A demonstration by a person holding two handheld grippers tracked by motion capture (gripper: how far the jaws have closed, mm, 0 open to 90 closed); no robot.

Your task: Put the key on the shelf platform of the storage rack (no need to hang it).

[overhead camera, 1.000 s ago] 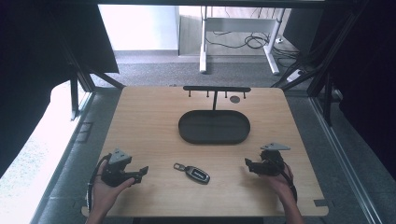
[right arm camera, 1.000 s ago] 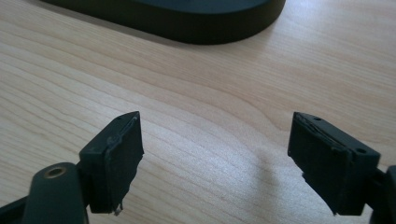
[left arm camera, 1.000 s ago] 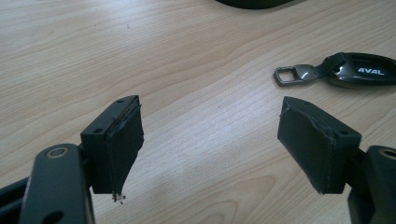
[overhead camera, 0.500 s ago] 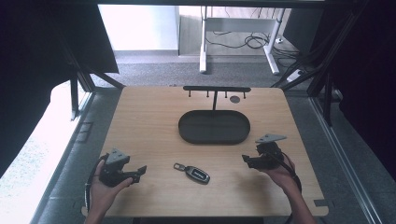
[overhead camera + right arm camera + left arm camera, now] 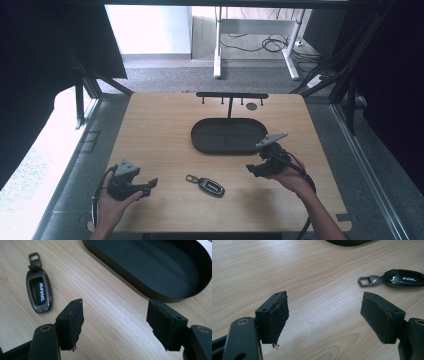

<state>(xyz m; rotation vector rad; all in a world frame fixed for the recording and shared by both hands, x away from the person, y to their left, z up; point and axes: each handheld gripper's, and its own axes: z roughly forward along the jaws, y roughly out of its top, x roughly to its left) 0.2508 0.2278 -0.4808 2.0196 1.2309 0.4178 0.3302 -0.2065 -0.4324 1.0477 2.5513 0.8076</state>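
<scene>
While the key fob (image 5: 211,186) lay flat on the worktop (image 5: 160,130), untouched, I judged the job barely begun: nothing had been lifted and nothing sat in the oval black tray (image 5: 200,142). Taking the fob as my landmark, the tray stood beyond it toward the far edge, apart from it, and past the tray rose a black hook rack (image 5: 231,95) with bare pegs and a small dark disc (image 5: 251,106) beside its post. My right tongs (image 5: 254,170) hovered to the right of the fob, near the tray's closer rim, with the jaws spread wide and nothing between them; in the right gripper view the fob (image 5: 39,293) showed off to one side of the gap, not lined up, with its metal loop pointing away. My left tongs (image 5: 149,185) rested to the left of the fob, likewise parted and empty, and the left gripper view had the fob (image 5: 398,280) ahead and to one side. Reaching, closing on the fob, and carrying it to the tray or a peg all remained, as I read it.
</scene>
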